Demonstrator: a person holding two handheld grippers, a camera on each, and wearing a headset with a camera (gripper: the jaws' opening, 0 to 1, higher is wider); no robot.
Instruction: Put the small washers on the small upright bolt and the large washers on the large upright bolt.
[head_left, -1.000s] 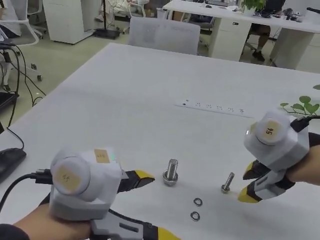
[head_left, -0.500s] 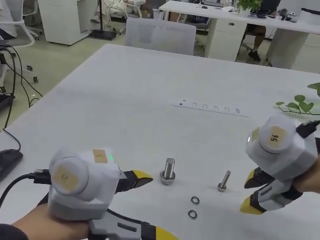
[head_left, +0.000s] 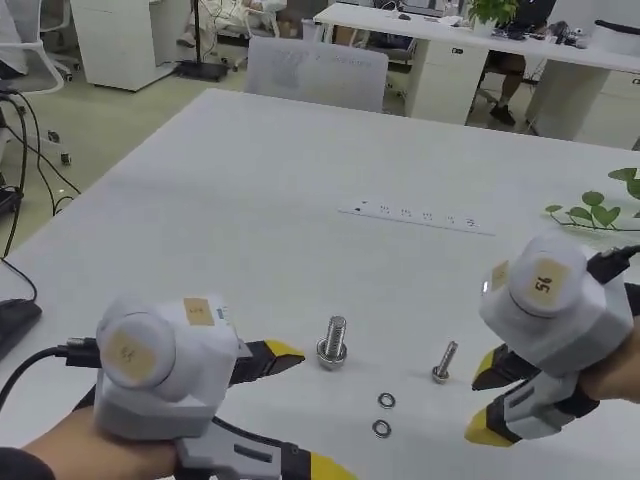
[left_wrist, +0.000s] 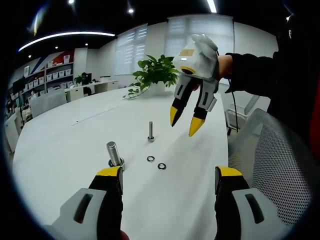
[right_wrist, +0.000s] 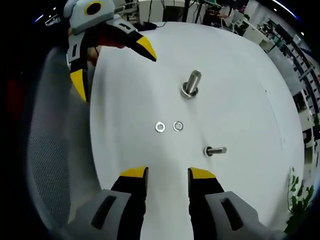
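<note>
Loose washers (head_left: 386, 401) — too small to tell size; left gripper (head_left: 315, 410), one of fingers (head_left: 322, 467) cut by bottom edge.

I am looking down on a white worktop (head_left: 250, 180). A large bolt (head_left: 333, 342) is standing upright on it, and a small bolt (head_left: 443, 362) is standing to its right, well apart. Two washers (head_left: 386, 401) are lying flat between the bolts and nearer to me, the nearer washer (head_left: 381, 429) just beside the other, apart. A white power strip (head_left: 415, 217) is lying farther back.
</note>
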